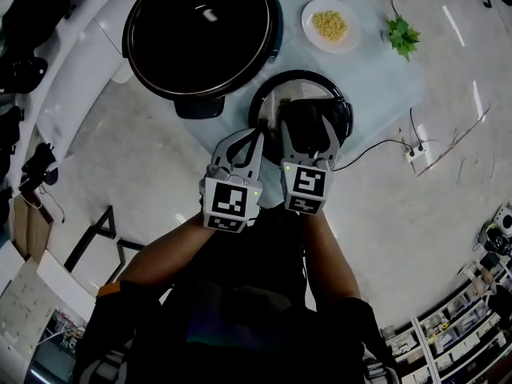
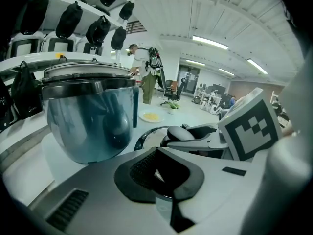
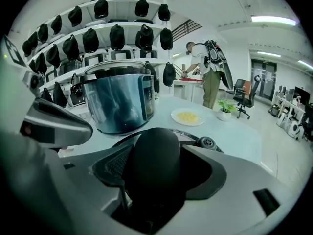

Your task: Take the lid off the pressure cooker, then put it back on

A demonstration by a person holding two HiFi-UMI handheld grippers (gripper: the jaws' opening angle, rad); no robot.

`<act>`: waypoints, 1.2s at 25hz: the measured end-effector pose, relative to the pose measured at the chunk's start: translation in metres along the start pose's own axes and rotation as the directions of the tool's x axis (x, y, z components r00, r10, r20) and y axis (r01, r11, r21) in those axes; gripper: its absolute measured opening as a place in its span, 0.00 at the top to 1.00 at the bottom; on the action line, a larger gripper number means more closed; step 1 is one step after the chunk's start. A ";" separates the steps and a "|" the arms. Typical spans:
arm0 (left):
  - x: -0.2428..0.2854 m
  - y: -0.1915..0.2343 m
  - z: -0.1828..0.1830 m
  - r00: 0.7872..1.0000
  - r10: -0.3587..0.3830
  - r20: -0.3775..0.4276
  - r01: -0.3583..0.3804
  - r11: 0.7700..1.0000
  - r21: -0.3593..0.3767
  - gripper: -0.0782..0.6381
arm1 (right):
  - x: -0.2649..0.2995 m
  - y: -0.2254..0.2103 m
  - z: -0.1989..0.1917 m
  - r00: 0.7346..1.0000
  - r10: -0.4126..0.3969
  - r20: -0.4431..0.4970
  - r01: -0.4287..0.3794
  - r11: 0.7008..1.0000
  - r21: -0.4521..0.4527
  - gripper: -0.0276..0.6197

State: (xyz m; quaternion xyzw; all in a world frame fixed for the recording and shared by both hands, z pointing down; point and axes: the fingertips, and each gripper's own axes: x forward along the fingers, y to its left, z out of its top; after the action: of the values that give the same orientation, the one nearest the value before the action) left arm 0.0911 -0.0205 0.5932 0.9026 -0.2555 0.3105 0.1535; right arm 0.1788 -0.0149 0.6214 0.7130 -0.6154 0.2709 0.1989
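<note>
The open pressure cooker pot (image 1: pixel 200 30) stands at the table's far left, steel-walled in the left gripper view (image 2: pixel 88 116) and the right gripper view (image 3: pixel 120 99). Its lid (image 1: pixel 272 106) lies flat on the table in front of it. The lid's black handle (image 3: pixel 154 165) sits between the jaws of my right gripper (image 1: pixel 308 130), which stand wide; a dark gap shows at the right pad, so the grip is loose. My left gripper (image 1: pixel 254 138) hangs just left of the lid's rim (image 2: pixel 146 136), its tips together and nothing seen in it.
A white plate of yellow food (image 1: pixel 330 25) and a small potted plant (image 1: pixel 402 34) sit at the table's far right. A cable (image 1: pixel 376 146) runs off the table to a power strip (image 1: pixel 416 154) on the floor. A person (image 3: pixel 210 72) stands far behind.
</note>
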 end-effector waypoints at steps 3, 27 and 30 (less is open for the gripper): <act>-0.001 0.002 0.002 1.000 0.007 0.006 -0.007 1.000 -0.009 0.88 | 0.002 -0.003 -0.002 1.000 -0.030 -0.005 0.030 0.999 -0.017 0.48; -0.110 0.003 0.135 0.976 0.001 0.217 -0.002 1.000 0.006 0.88 | -0.131 -0.023 0.142 0.993 0.049 0.109 -0.047 0.999 -0.014 0.50; -0.121 0.016 0.151 0.967 0.034 0.252 -0.035 0.999 -0.002 0.88 | -0.143 -0.019 0.175 0.984 0.090 0.154 -0.082 0.995 -0.059 0.50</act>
State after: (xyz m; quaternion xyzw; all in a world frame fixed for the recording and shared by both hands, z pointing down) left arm 0.0732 -0.0556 0.4030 0.9304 -0.2883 0.1962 0.1131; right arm 0.2082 -0.0100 0.3967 0.6994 -0.6662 0.2059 0.1568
